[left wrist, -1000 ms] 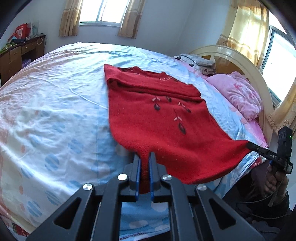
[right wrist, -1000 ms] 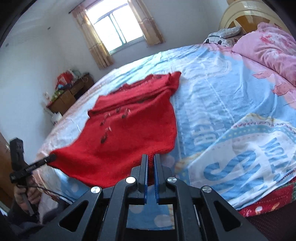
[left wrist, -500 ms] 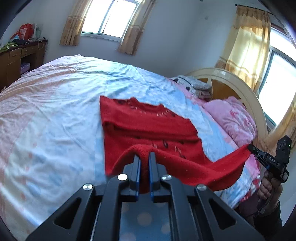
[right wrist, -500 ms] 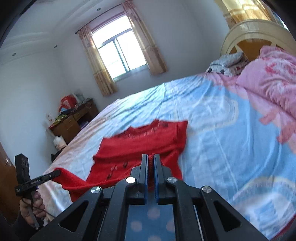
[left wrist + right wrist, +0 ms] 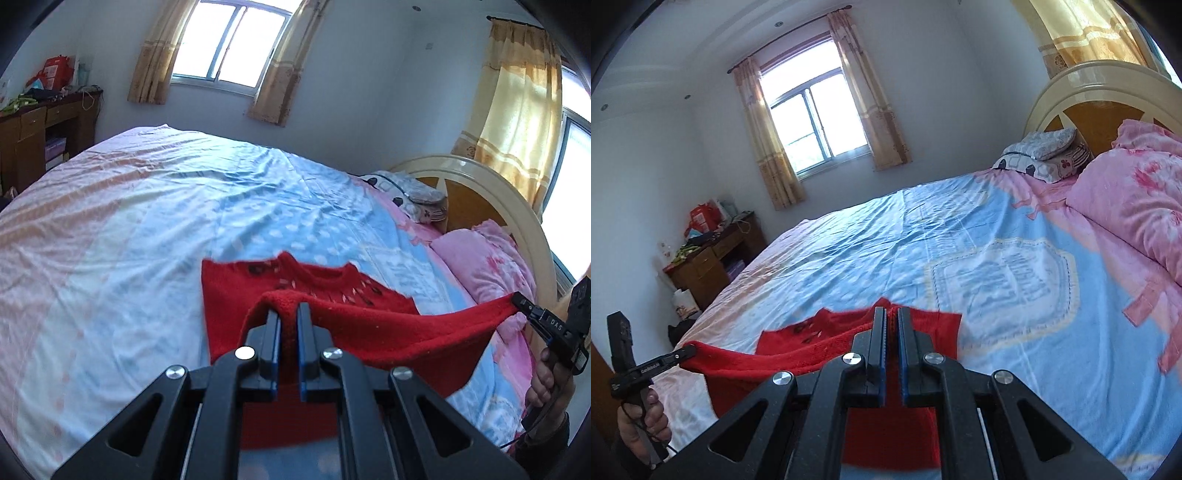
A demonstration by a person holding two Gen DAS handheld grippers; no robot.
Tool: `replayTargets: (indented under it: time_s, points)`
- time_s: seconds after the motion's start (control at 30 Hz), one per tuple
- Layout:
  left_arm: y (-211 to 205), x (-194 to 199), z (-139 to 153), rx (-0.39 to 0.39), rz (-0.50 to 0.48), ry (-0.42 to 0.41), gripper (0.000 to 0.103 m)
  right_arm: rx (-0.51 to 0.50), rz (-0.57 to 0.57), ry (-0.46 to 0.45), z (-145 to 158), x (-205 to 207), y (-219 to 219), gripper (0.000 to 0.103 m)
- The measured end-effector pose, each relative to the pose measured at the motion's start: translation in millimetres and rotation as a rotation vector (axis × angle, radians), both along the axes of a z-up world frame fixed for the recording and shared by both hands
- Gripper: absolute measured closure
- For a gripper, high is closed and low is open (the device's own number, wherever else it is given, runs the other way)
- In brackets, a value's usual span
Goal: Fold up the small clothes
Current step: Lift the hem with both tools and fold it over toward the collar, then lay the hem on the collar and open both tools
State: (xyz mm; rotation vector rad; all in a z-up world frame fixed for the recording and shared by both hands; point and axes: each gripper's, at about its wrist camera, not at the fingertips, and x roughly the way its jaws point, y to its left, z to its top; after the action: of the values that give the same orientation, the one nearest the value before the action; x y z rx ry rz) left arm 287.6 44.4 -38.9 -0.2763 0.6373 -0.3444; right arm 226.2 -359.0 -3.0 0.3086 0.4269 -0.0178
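A red knitted sweater (image 5: 388, 325) with dark leaf patterns lies on the bed, its neck end flat on the sheet and its hem lifted into the air. My left gripper (image 5: 289, 314) is shut on one hem corner. My right gripper (image 5: 892, 317) is shut on the other corner of the same sweater (image 5: 798, 354). The hem hangs stretched between the two grippers above the rest of the garment. In the left wrist view the right gripper (image 5: 521, 304) shows at the far right, held in a hand; in the right wrist view the left gripper (image 5: 687, 350) shows at the far left.
The bed (image 5: 110, 236) has a blue and pink sheet. A pink quilt (image 5: 1137, 206) and pillows (image 5: 1041, 155) lie by the cream headboard (image 5: 491, 192). A wooden desk (image 5: 709, 258) with clutter stands by the far wall under a curtained window (image 5: 225, 40).
Both grippers have risen and moved towards the sweater's neck end, carrying the hem up and over the body. Less of the flat sweater shows than a second ago.
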Motion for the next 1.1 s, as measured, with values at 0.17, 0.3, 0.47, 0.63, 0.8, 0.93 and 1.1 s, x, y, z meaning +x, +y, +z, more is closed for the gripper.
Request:
replayTargets:
  time_s: [0.17,0.3,0.47,0.63,0.8,0.93,1.1]
  points:
    - [-7.6,36.5,0.3,0.027,0.011,0.001,0.095,-0.005,-0.024,0.047,-11.8,47.9,-7.6,0.099]
    - [-9.5,69.8,-18.0,0.052,0.036,0.046,0.095,-0.015,-0.035,0.109,-31.6,91.2,-10.4,0.099]
    - [-5.3,106.9,-51.4,0.054,0.069,0.130,0.095,-0.058,-0.045,0.197,-60.7,146.6,-6.6,0.099]
    - [-7.2,134.2,-80.7,0.078,0.113,0.206,0.089,-0.105,-0.068,0.291,-93.4,193.2,-5.7,0.098]
    - [11.0,131.0,-83.7,0.044,0.184,0.220,0.075,-0.159,-0.092,0.266,-97.9,183.1,-4.2,0.040]
    - [18.0,101.9,-73.8,0.093,0.189,0.155,0.051,-0.225,0.019,0.285,-102.4,160.2,22.7,0.040]
    - [-5.2,87.1,-86.4,0.285,0.163,0.160,0.041,-0.217,0.114,0.364,-126.2,146.9,49.0,0.040]
